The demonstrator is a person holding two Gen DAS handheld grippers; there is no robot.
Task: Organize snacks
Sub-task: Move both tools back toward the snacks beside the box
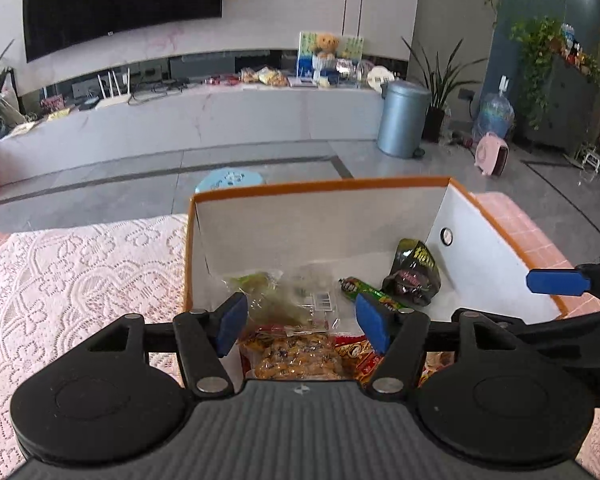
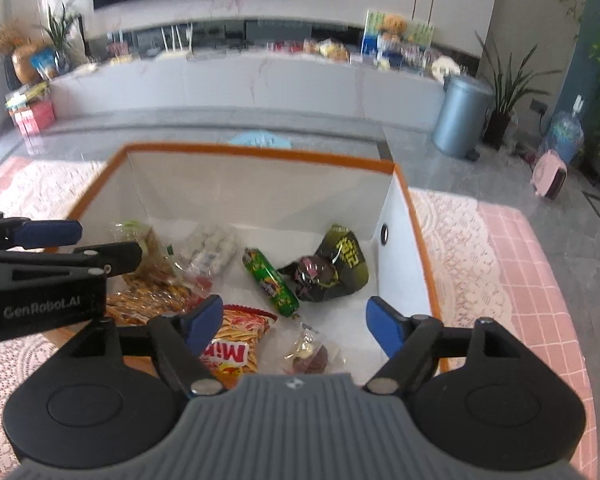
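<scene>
A white box with an orange rim (image 1: 320,189) (image 2: 260,153) stands on the lace-covered table and holds several snacks. Inside lie a green sausage stick (image 2: 270,282) (image 1: 374,292), a dark green packet (image 2: 342,264) (image 1: 414,272), a red-and-yellow chip bag (image 2: 236,340), a clear bag of orange snacks (image 1: 294,356) (image 2: 152,300), a clear bag of white pieces (image 2: 212,248) and a small wrapped sweet (image 2: 310,354). My left gripper (image 1: 302,322) hovers open over the box's near left part, pads touching nothing. Over the near right part my right gripper (image 2: 296,324) is open and empty.
The box sits on a white lace cloth (image 1: 80,272) over a pink checked cover (image 2: 528,280). A blue stool (image 1: 230,181) stands on the floor behind the box. Farther back are a grey bin (image 1: 402,118), potted plants and a long white counter (image 1: 204,116).
</scene>
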